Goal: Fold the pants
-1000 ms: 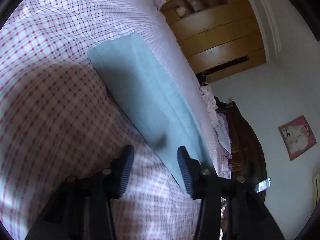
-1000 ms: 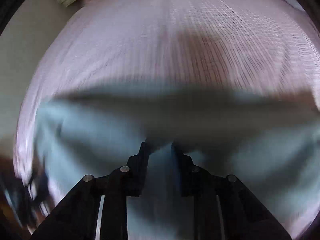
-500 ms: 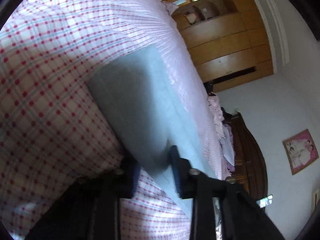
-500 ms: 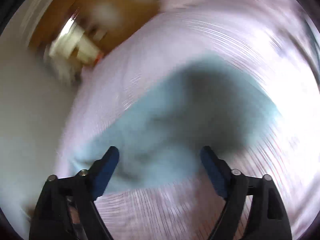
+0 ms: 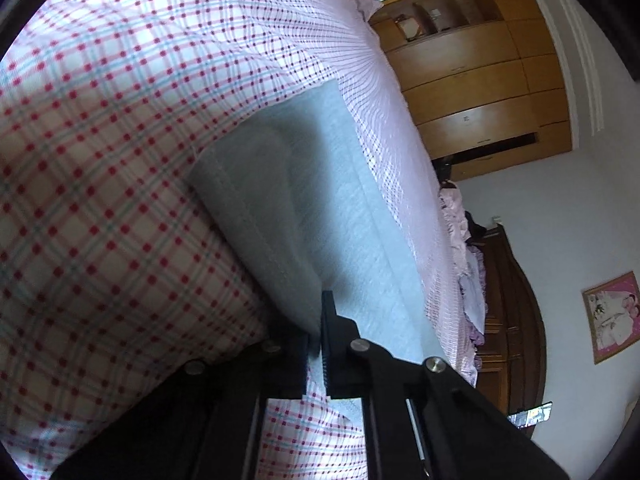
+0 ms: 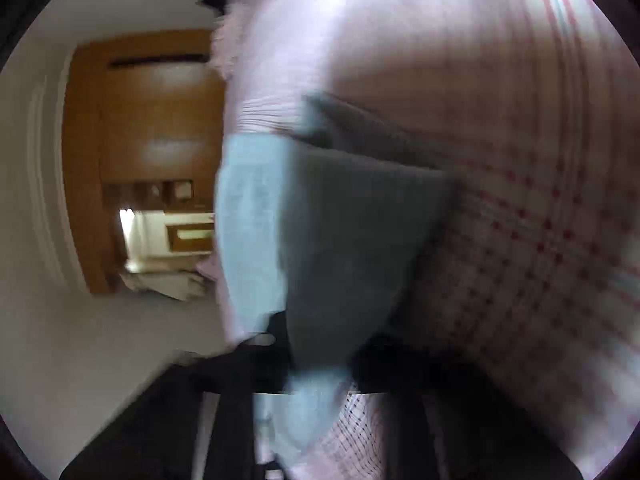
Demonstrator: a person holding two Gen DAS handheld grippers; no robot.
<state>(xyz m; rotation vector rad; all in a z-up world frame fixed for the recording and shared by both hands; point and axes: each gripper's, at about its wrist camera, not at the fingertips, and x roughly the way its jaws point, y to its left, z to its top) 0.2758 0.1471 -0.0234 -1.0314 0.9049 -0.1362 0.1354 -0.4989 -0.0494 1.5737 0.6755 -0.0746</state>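
Pants (image 5: 320,208), pale blue and partly folded, lie on the checked bedsheet (image 5: 120,160), with one edge lifted off it. The left gripper (image 5: 316,344) is clamped on the near edge of the cloth, its jaws together. In the blurred right-wrist view, the right gripper (image 6: 316,360) is pinched on a raised fold of the pants (image 6: 340,240). Wooden shelf niches (image 5: 424,20) hold small items too tiny to identify.
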